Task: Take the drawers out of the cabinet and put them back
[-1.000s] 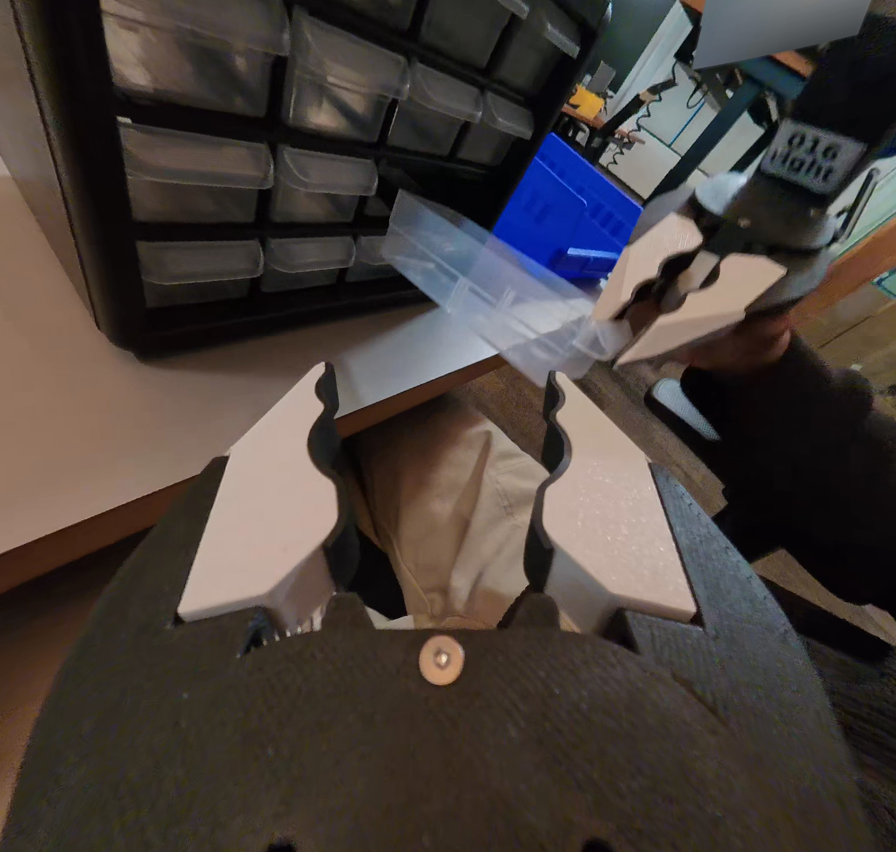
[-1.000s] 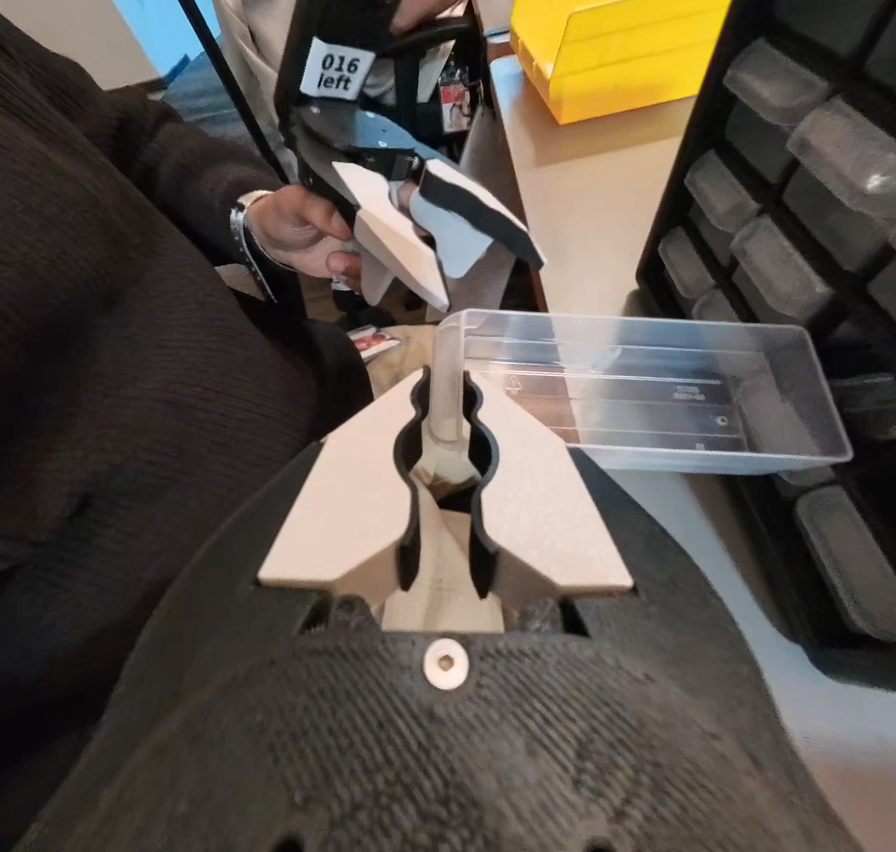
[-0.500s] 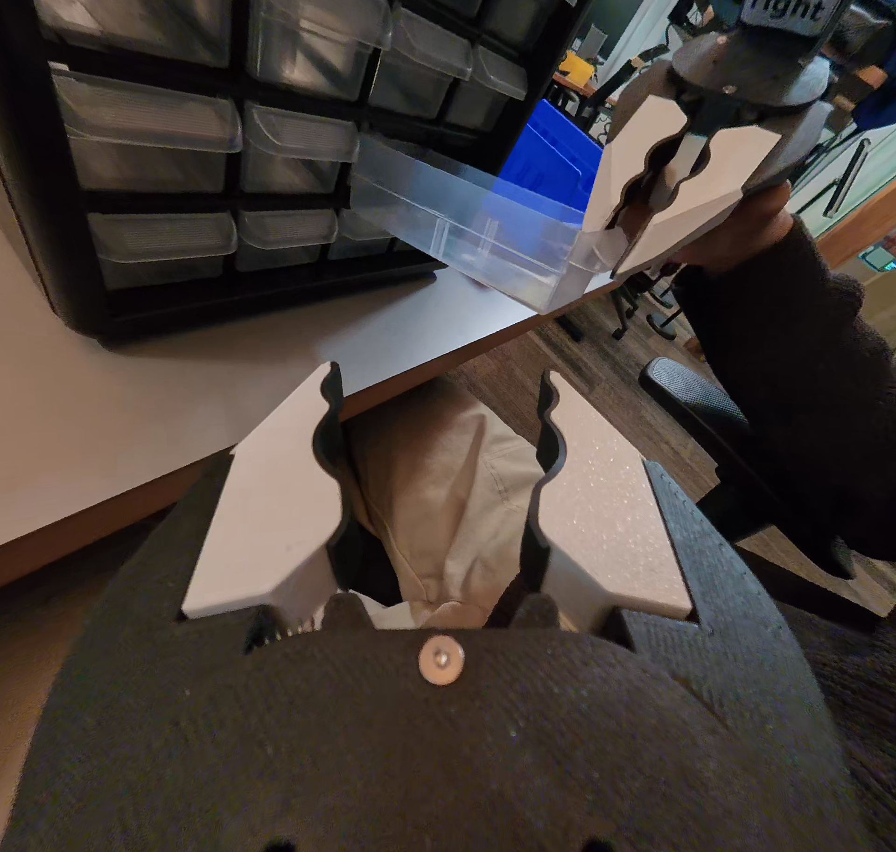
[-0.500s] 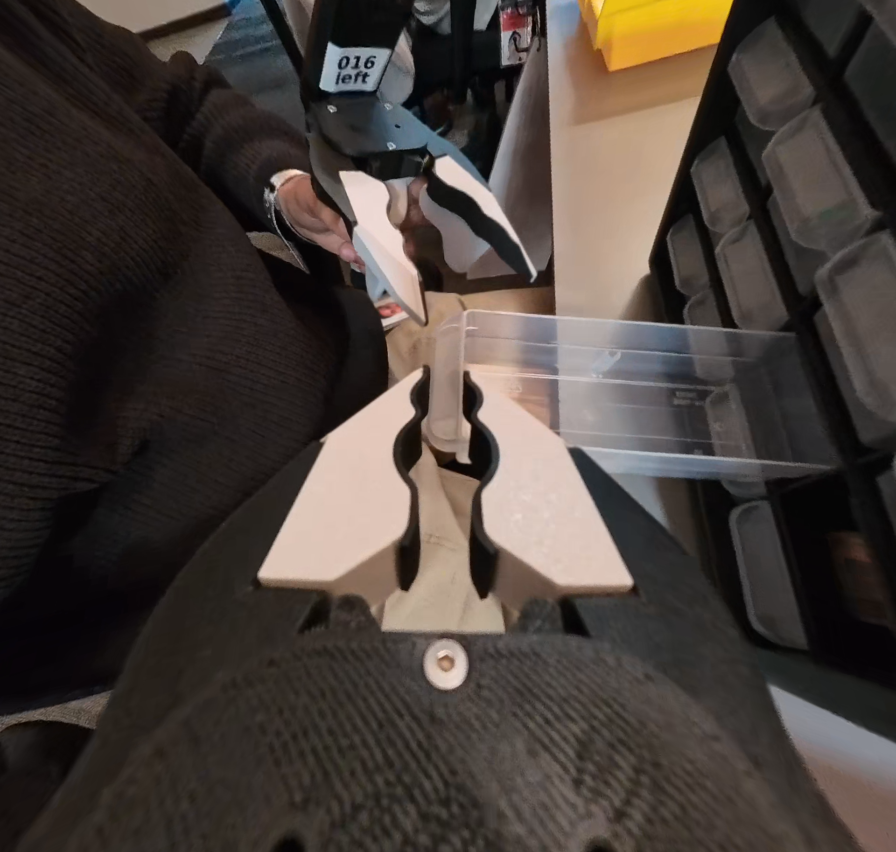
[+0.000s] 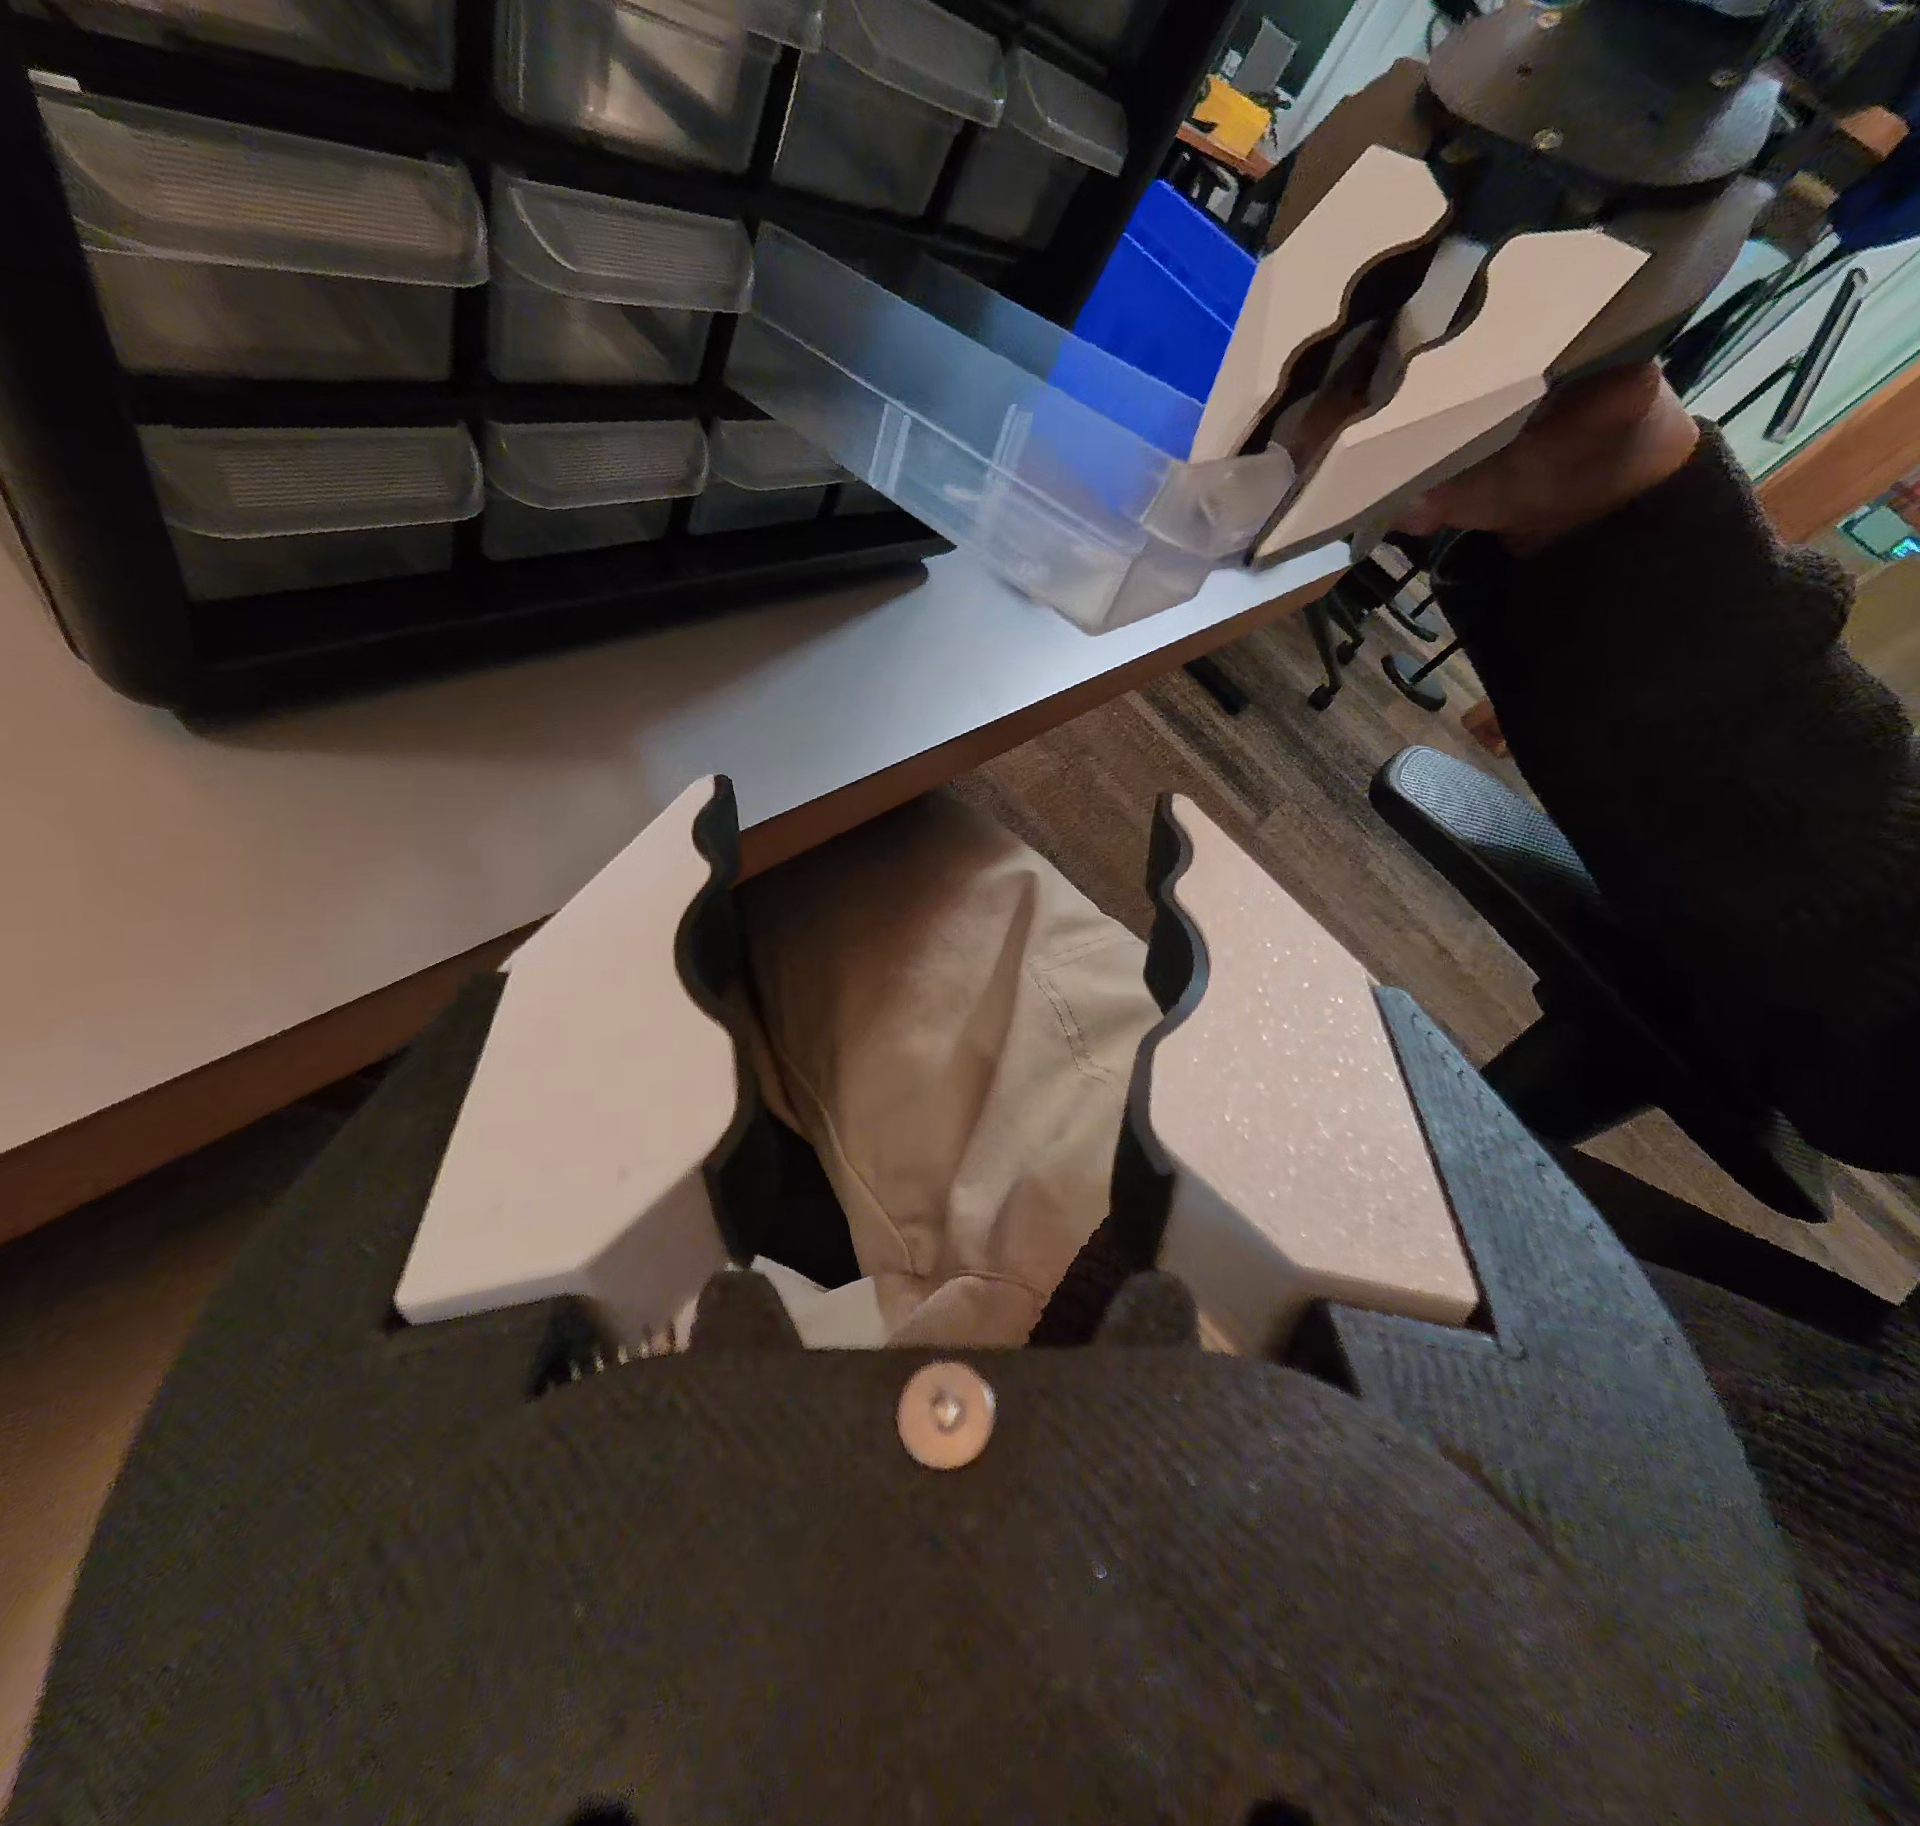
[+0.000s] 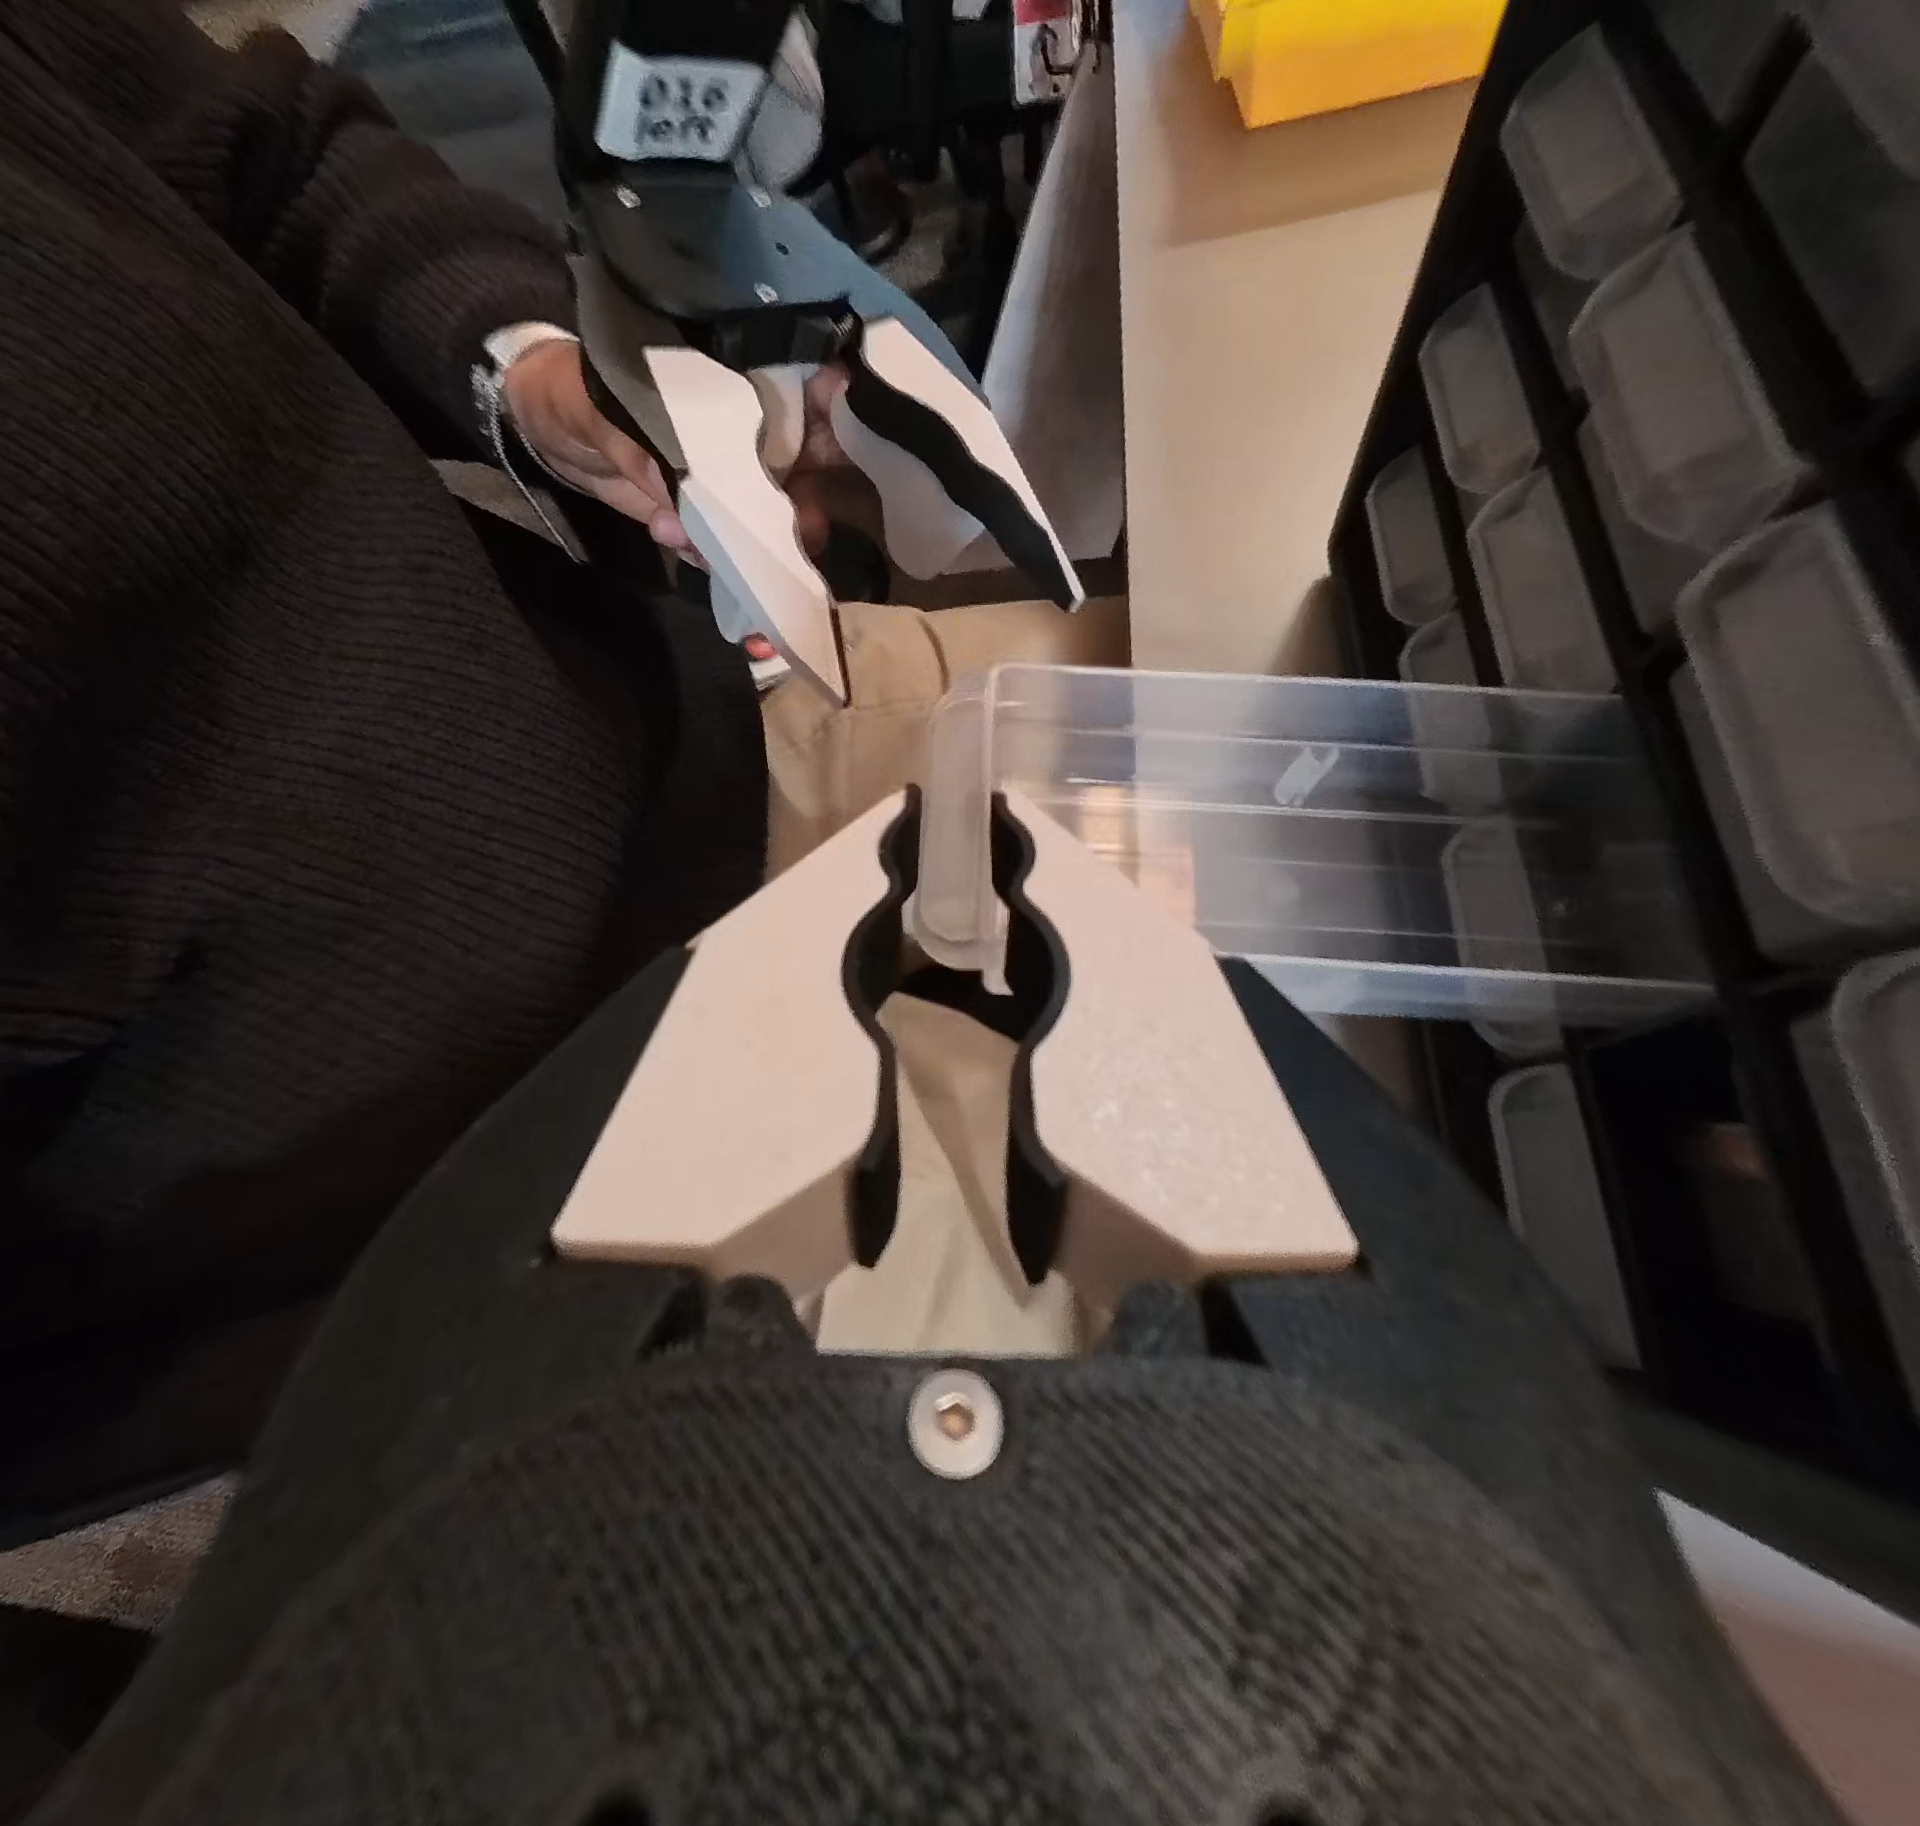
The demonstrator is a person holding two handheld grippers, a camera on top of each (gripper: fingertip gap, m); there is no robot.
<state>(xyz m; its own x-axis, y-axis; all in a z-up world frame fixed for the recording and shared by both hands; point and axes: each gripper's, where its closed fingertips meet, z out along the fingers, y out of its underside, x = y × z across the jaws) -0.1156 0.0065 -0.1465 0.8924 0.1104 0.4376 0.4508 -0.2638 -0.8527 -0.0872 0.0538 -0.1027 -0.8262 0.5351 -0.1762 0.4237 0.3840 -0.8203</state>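
Note:
A black cabinet [image 5: 62, 446] with several clear drawers stands on the pale table [image 5: 312, 841]. My right gripper [image 6: 958, 841] is shut on the front handle of one clear drawer [image 6: 1351, 831]. The drawer's far end sits in a cabinet [image 6: 1558, 550] slot in a lower row, and most of its length sticks out. In the left wrist view the same drawer [image 5: 935, 426] reaches from the cabinet to the right gripper [image 5: 1262, 519]. My left gripper [image 5: 940, 820] is open and empty, below the table's front edge, over a person's tan trousers. It also shows in the right wrist view [image 6: 951, 623].
A blue bin [image 5: 1164, 322] stands right of the cabinet. A yellow bin [image 6: 1340, 0] sits on the table beyond it. A person's dark sleeves [image 6: 260, 581] and an office chair [image 5: 1475, 851] are close by. Desks and chairs fill the room behind.
My right gripper has carried the clear drawer toward the cabinet and levelled it; its far end now enters a slot. My left gripper stayed open, shifting only slightly.

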